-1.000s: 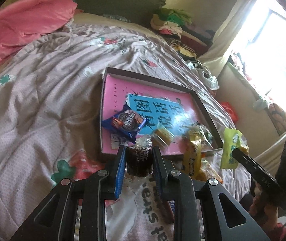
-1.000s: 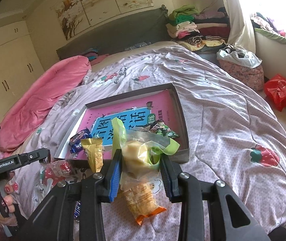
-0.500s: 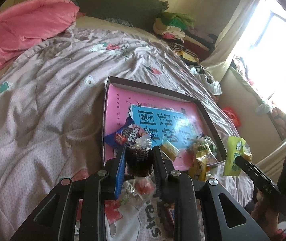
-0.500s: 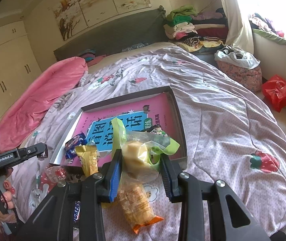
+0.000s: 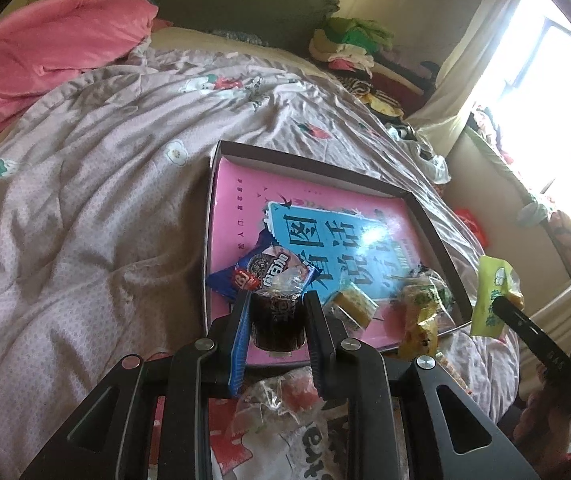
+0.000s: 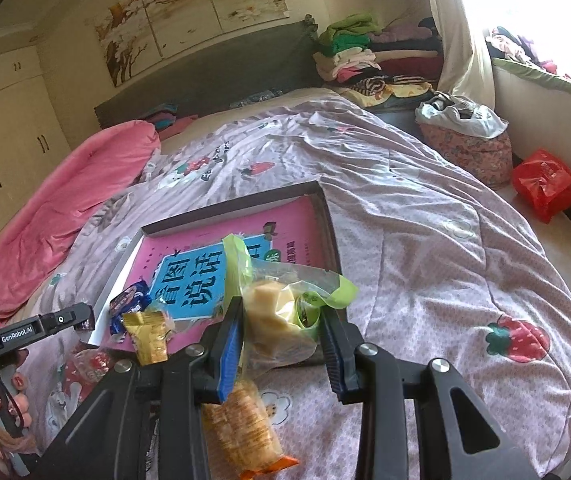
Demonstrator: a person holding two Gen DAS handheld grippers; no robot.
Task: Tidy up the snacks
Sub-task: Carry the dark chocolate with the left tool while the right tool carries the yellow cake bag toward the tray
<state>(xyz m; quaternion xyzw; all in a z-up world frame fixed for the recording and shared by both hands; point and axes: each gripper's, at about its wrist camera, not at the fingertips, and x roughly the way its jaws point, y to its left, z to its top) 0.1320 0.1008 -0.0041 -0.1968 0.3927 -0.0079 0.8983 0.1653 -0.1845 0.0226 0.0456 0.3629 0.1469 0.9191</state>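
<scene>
We held a snack in each hand, both bound, we judged, for the shallow box [image 5: 433,220] lying on the bed [image 5: 85,208]. The left tongs [image 5: 277,312] were clenched on a small dark jelly cup [image 5: 276,322], already above the box's near-left corner, just behind the blue cookie packet [image 5: 269,272]. The right tongs [image 6: 281,320] gripped a clear bag with green edges holding a pale yellow pastry [image 6: 273,316], poised at the box's near-right edge. The box stretched away from both tongs, its long side running left to right. So the left hand stood nearer a drop. An orange-ended cracker pack [image 6: 245,428] lay on the bed below the right tongs.
</scene>
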